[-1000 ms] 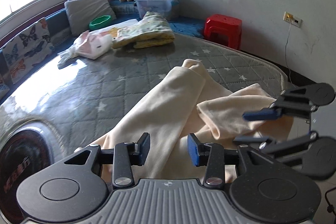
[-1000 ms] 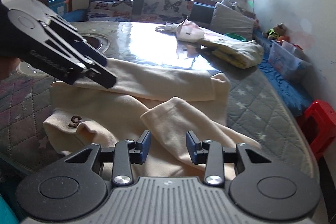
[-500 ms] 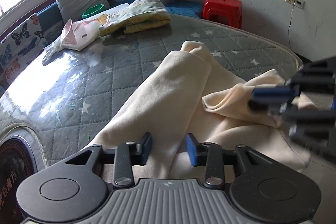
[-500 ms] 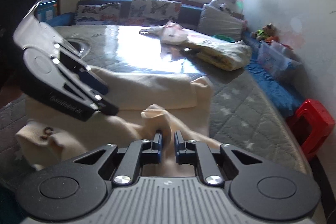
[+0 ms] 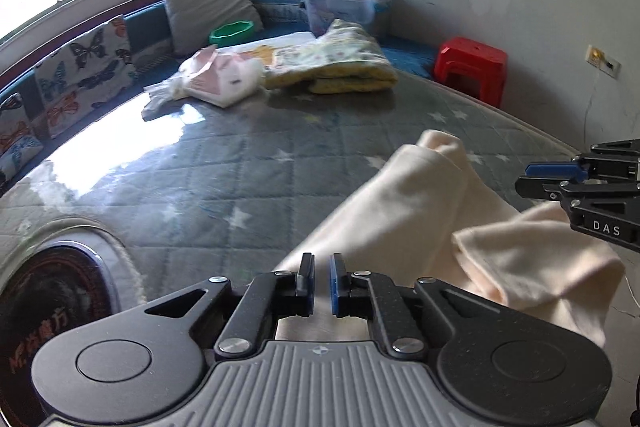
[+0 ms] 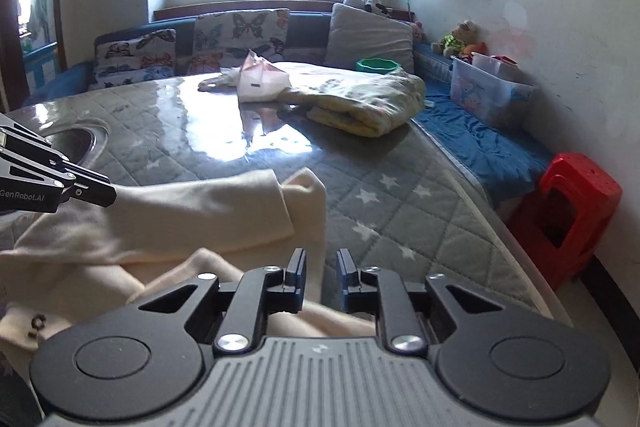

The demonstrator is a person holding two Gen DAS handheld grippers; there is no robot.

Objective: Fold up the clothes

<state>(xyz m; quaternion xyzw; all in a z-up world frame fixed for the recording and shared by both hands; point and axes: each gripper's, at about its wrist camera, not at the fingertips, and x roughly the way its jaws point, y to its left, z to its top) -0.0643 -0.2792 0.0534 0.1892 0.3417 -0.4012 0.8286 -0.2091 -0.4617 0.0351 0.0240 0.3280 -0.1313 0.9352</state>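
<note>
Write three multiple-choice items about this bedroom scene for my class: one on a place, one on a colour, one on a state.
1. Where does the red stool stand?
A on the mattress
B on the floor beside the mattress
C on the window sill

2. What colour is the garment nearest the cameras?
A cream
B navy
C green

3. How is the yellow blanket lying?
A folded in layers
B hanging from the wall
C spread flat over the whole mattress

Answers: 1 B, it stands below the mattress edge, near the wall. 2 A, the cloth is pale cream. 3 A, stacked layers show at its edge.
</note>
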